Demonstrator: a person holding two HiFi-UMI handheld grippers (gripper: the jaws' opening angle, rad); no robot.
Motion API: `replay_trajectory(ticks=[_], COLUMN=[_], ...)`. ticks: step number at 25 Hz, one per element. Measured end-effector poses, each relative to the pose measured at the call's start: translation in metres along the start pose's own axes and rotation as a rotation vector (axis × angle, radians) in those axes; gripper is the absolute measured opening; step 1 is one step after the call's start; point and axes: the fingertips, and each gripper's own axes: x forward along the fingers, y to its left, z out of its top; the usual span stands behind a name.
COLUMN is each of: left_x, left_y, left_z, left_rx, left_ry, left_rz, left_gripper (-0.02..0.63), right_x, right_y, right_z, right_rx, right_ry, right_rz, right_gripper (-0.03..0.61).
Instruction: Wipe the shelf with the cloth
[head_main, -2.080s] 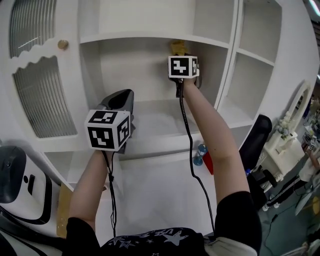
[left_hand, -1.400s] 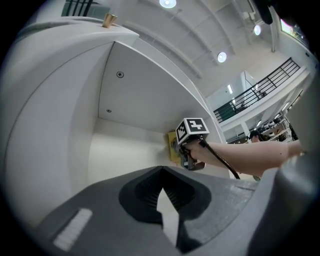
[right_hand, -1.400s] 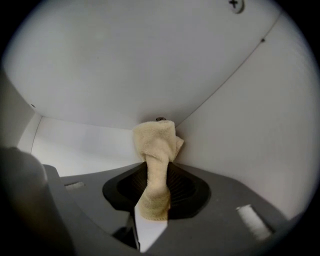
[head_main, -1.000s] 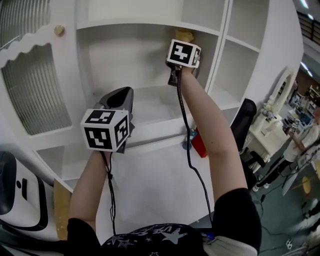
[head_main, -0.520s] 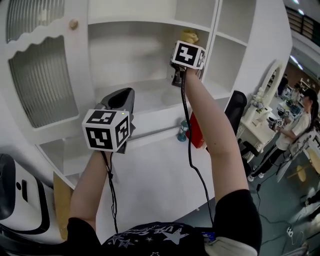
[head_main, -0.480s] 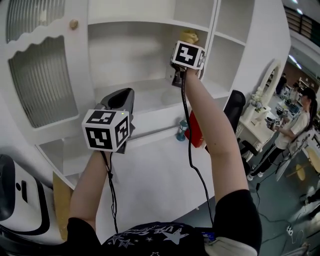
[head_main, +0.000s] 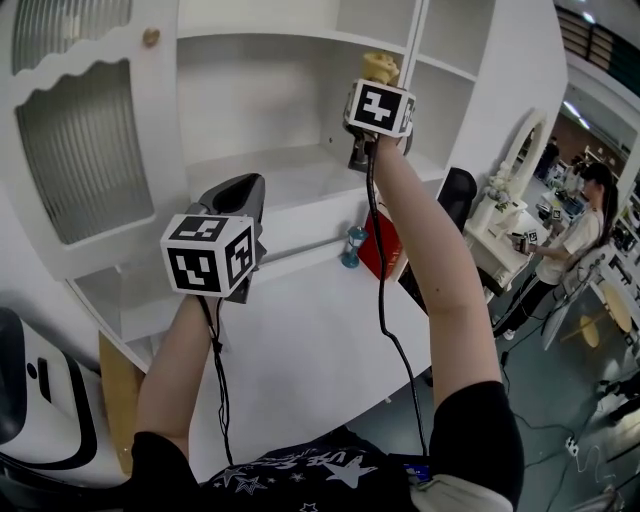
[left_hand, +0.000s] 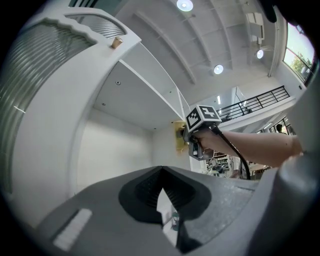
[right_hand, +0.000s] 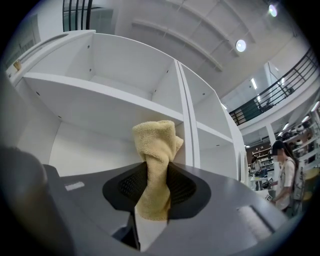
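Since the right gripper (right_hand: 156, 190) is clamped on the bunched cloth (right_hand: 155, 150), held up by the divider (right_hand: 186, 125) and maybe off the shelf (head_main: 290, 175), press it flat and sweep edge to edge, with the left gripper (left_hand: 162, 195), jaws together and empty, well clear.

This is a big indoor hall set out with home furniture. A white shelf unit (head_main: 300, 180) with a ribbed glass door (head_main: 85, 150) stands behind a white tabletop (head_main: 300, 360), with a dresser (head_main: 497, 215) and its oval mirror (head_main: 528, 150) nearby. Overhead are a high beamed ceiling with round lamps (left_hand: 184, 5) and a railed gallery (right_hand: 280, 82). Cables (head_main: 588, 452) trail over the floor near a standing person (head_main: 585, 225).
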Motion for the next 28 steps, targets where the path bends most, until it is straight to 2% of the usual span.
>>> replay_trajectory(ticks=[6,10,15,23,28], left_x=[-0.007,-0.002,0.014,0.044,0.06], left_y=[0.001,0.0,0.003,0.019,0.023], left_z=[-0.003,-0.006,-0.006,0.001,-0.003], left_rx=[-0.009,-0.014,-0.01,0.003,0.029], left_ry=[0.0,0.001,0.013,0.023,0.024], left_rz=[0.012,0.021,0.031,0.074,0.093], left_gripper=[0.0,0.0,0.0,0.0,0.0], right_x=[-0.013,-0.01,0.015,0.082,0.111], right_y=[0.01,0.042,0.074,0.093,0.094], right_z=[-0.012,-0.025,-0.04,-0.059,-0.058], right_rx=[-0.034,-0.076,-0.105,-0.054,-0.038], right_ry=[0.014,0.017,0.036,0.093,0.087], right_rz=[0.009,0.12,0.2,0.226,0.221], right_gripper=[0.135,0.135,0.135,0.135,0.134])
